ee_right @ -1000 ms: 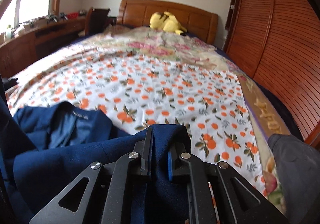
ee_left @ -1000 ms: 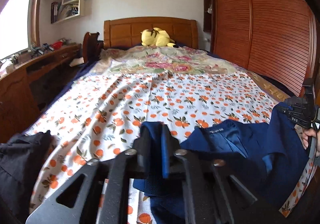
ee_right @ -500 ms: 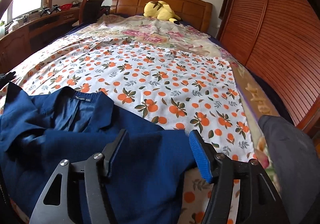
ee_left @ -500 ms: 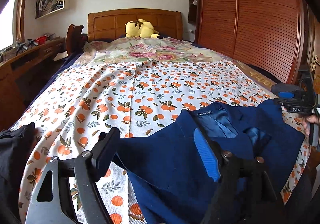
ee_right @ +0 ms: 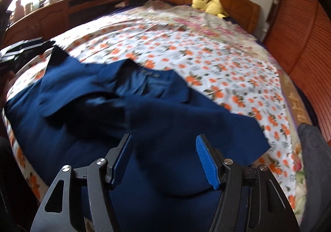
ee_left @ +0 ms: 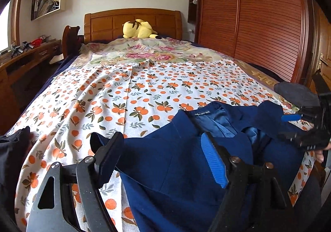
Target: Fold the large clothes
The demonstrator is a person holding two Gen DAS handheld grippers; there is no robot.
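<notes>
Wooden bed (ee_left: 132,22) fills room, orange-print sheet (ee_left: 144,91) spread across it. Navy blue jacket (ee_left: 186,159) lies on near edge of sheet, collar toward far headboard, lining showing. Black garment (ee_left: 12,149) at near left, grey one (ee_right: 312,149) at near right. Yellow plush toy (ee_left: 138,29) far, against headboard. Left gripper (ee_left: 163,159) just opened, jaws wide, hovering over jacket, gripping nothing. Right gripper (ee_right: 165,159) likewise just opened, wide above jacket fabric, nothing held.
</notes>
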